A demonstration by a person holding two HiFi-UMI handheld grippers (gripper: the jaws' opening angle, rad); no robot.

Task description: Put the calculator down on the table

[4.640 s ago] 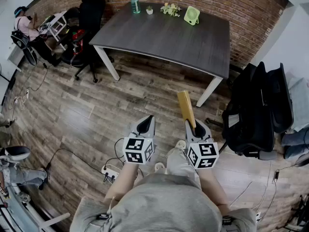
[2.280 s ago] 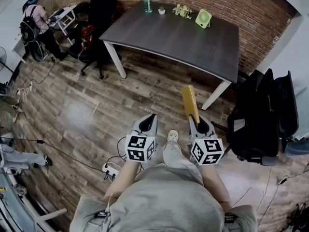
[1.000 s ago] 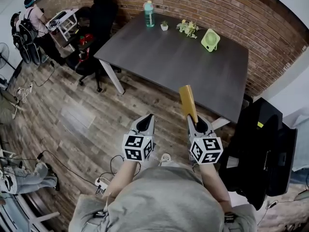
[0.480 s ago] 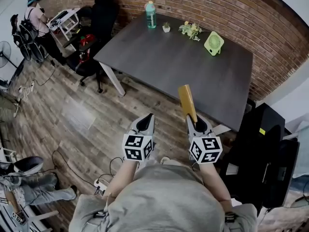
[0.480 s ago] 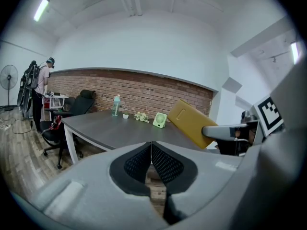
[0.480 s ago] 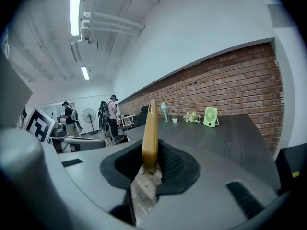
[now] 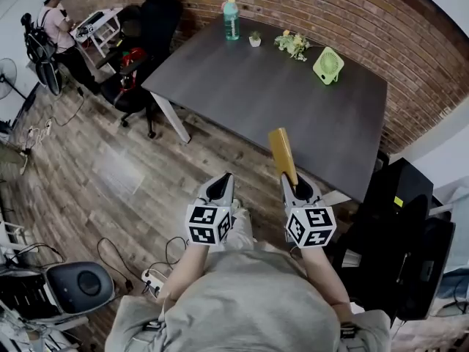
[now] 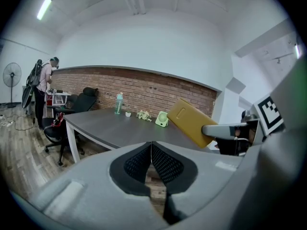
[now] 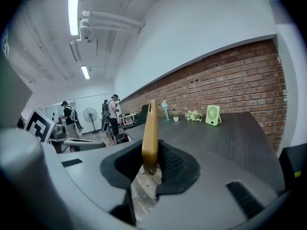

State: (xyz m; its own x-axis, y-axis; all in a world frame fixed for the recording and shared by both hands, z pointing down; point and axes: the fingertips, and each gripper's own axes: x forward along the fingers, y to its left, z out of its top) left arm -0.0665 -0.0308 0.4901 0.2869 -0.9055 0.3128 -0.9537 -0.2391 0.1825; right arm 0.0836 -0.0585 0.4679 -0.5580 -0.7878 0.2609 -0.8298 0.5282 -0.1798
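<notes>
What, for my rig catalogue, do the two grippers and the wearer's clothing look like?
Both the left gripper and right gripper have smooth grey tapered shells, black mesh-textured pads inside the jaws, and a white cube with black square markers at the back. The person wears a grey short-sleeved shirt.

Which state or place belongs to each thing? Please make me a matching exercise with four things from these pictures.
Things:
1. calculator
2. bottle
3. fan
4. left gripper

States or places:
a. shut, with nothing in it
b. clamped on edge in the right gripper, not yet on the table
c. round and light green, standing by the table's far edge
d. tall with a cap, standing at the table's far corner

Pairs: 1-b, 2-d, 3-c, 4-a
</notes>
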